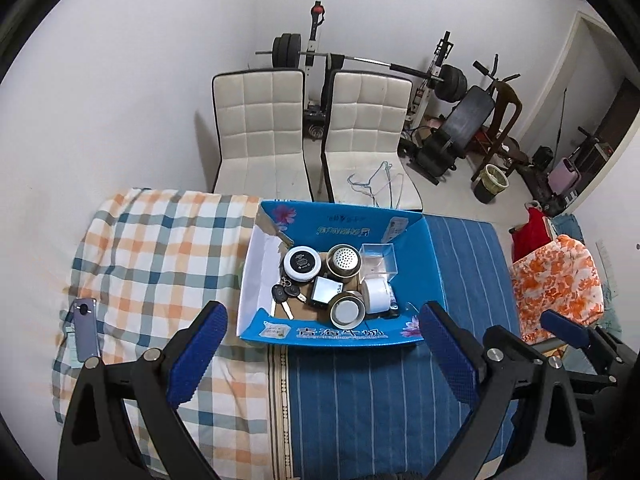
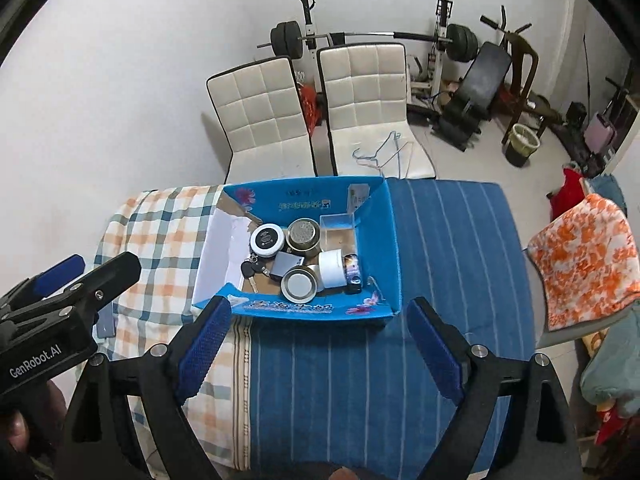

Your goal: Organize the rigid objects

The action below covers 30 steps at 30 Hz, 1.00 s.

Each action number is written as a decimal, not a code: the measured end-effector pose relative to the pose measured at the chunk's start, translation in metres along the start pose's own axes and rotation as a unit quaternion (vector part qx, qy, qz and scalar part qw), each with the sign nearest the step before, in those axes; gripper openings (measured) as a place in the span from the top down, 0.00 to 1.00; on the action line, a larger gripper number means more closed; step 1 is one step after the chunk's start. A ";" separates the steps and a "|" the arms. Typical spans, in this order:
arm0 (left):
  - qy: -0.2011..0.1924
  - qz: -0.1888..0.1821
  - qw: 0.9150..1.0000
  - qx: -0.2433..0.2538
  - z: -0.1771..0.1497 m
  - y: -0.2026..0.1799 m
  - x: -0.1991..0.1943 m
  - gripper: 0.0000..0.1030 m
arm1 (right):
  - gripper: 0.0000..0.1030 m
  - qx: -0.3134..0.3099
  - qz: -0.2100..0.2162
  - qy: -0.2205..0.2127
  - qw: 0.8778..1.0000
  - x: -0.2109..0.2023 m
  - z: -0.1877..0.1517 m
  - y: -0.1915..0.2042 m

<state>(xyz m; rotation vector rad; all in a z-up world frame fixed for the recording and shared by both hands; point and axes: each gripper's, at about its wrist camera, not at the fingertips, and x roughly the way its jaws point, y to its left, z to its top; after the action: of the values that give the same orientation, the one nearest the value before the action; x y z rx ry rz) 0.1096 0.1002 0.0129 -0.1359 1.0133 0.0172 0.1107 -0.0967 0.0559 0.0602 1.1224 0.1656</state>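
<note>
Spread across the bed (image 1: 380, 392), blue striped bedding beside a plaid sheet (image 1: 160, 248), with two white chairs (image 1: 260, 120) and a weight bench behind. Resting on the bedding near its far edge, a blue cardboard box (image 1: 332, 334), open-topped, with one torn flap at the far left corner; likely light but floppy at the walls, so better gripped low on a rim or slid than pinched at a flap. Gathered inside, toward the right and middle of the box: a clear plastic case (image 1: 378, 258) at the far right, probably brittle and slick; a perforated metal tin (image 1: 343, 262) and a second tin (image 1: 347, 311) nearer, stiff and smooth, best taken across the rim; a round black-lidded jar (image 1: 303, 264), rigid, graspable across its sides; a white roll (image 1: 376, 295) lying on its side, apt to roll; a small dark square box (image 1: 325, 291); a bunch of keys (image 1: 286, 294), loose and likely to dangle if lifted by one key. Lying apart on the plaid sheet at the left, a phone (image 1: 85, 328), flat and thin, awkward to pick without an edge grip. Hovering above and before the box, left tool (image 1: 322, 350) spread wide, nothing between its pads; right tool (image 2: 320, 344) likewise spread wide and empty. Sorting looks about finished.
</note>
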 end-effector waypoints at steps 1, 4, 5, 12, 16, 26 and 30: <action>0.000 0.003 1.000 0.001 -0.001 0.000 -0.003 0.05 | 0.11 -0.002 0.000 -0.001 1.000 -0.005 -0.001 0.000; 0.002 0.008 1.000 0.000 -0.007 0.000 -0.012 0.05 | 0.11 -0.001 -0.001 -0.008 1.000 -0.021 -0.005 -0.001; 0.003 0.010 1.000 -0.001 -0.010 0.000 -0.014 0.05 | 0.11 -0.003 -0.003 -0.011 1.000 -0.025 -0.006 -0.001; 0.010 0.018 1.000 -0.002 -0.022 0.002 -0.016 0.05 | 0.11 -0.012 -0.028 -0.027 0.999 -0.035 -0.009 -0.001; 0.007 0.026 1.000 0.002 -0.023 0.000 -0.018 0.05 | 0.11 -0.008 -0.036 -0.023 0.999 -0.030 -0.010 -0.005; 0.005 0.029 1.000 0.004 -0.025 0.000 -0.020 0.05 | 0.11 0.000 -0.050 -0.017 0.999 -0.023 -0.013 -0.015; 0.005 0.030 1.000 0.005 -0.025 -0.001 -0.020 0.05 | 0.11 0.000 -0.051 -0.014 0.999 -0.022 -0.015 -0.017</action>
<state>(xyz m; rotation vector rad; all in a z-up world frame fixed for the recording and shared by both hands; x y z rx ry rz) 0.0778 0.0975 0.0168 -0.0966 1.0277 0.0657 0.0896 -0.1173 0.0670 0.0048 1.0953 0.0733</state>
